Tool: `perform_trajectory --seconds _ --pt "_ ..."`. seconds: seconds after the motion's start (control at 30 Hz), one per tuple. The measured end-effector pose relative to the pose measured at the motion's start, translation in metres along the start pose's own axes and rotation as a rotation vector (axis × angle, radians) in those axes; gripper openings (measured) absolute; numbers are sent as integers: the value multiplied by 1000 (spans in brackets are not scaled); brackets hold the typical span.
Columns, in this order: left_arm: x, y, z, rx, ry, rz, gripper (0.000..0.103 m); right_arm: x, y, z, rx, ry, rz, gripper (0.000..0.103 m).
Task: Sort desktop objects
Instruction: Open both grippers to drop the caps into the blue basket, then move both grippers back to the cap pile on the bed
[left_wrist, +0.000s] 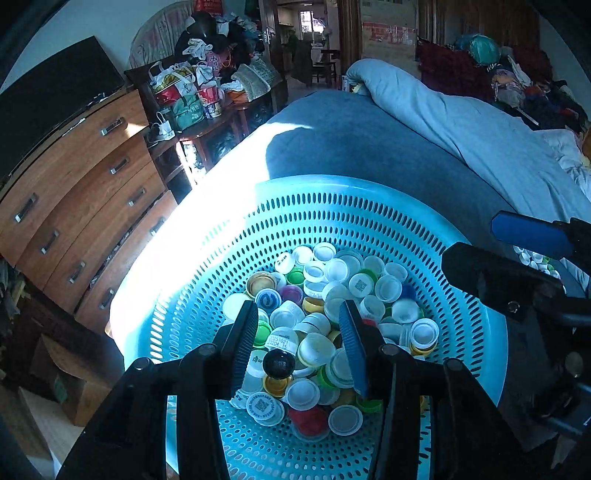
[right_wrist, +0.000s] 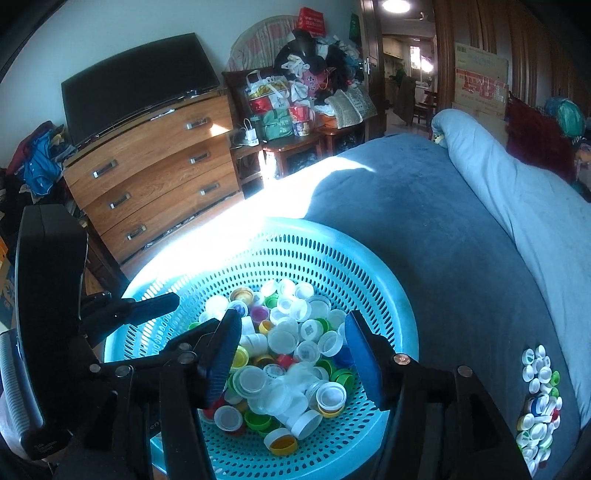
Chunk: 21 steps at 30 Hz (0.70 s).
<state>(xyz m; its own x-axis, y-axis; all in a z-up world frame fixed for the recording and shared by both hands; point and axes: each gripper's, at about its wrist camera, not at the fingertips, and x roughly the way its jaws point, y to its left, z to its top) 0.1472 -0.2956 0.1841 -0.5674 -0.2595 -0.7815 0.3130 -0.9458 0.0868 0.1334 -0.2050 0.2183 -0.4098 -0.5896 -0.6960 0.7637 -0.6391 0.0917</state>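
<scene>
Both the left tongs (left_wrist: 299, 332) and right tongs (right_wrist: 291, 347) hang released over mixed-colour, mostly white bottle caps (left_wrist: 325, 317) in a perforated turquoise basket (left_wrist: 369, 206).

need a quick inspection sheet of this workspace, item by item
surface: blue bedspread, partly sunlit, rolled duvet at its far side
job's things: teal perforated basket holding mixed bottle caps; a second cap pile lies on the bedspread to its right
clutter: nothing seen on the bedspread beyond the caps
grippers: left gripper and right gripper both open above the caps, holding nothing
cables: power strip with plugs beside the dresser
surroundings: wooden dresser with TV, heaped bags and clothes, open doorway
</scene>
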Motion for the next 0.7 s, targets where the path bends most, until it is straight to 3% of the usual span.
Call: perform_trajectory --seconds 0.13,0.2,0.23,0.27,0.3,0.33,0.37,0.43,0.5,0.6,0.63,0.7 --pt "-5 -4 0 -20 -13 -46 40 -24 -8 -5 4 -54 10 63" --pt "-19 -17 2 -11 -63 -105 40 -63 -15 -15 -21 -166 -39 63" --pt "-27 -26 4 -3 -96 -138 44 -89 -19 -24 -43 -244 -117 72" --pt "-39 -40 5 3 -145 -189 57 -112 -23 -34 -53 -313 -204 84" --pt "-49 -54 4 -5 -189 -249 64 -129 -31 -47 -49 -365 -278 102" --pt "-59 -71 4 -7 -221 -316 74 -141 -41 -59 -34 -378 -318 103" --pt "-64 -87 3 17 -225 -360 82 -150 -63 -78 17 -338 -320 103" --pt "-69 -145 -5 164 -221 -396 83 -166 -103 -111 137 -315 -322 102" --pt "-61 -192 -21 251 -203 -440 83 -184 -143 -157 221 -273 -438 99" --pt "-26 -260 -56 361 -109 -550 81 -202 -198 -226 355 -168 -516 88" --pt "-11 -281 -67 375 -73 -563 77 -207 -212 -246 394 -137 -528 78" --pt "20 -316 -86 403 -8 -596 58 -216 -240 -287 477 -75 -545 71"
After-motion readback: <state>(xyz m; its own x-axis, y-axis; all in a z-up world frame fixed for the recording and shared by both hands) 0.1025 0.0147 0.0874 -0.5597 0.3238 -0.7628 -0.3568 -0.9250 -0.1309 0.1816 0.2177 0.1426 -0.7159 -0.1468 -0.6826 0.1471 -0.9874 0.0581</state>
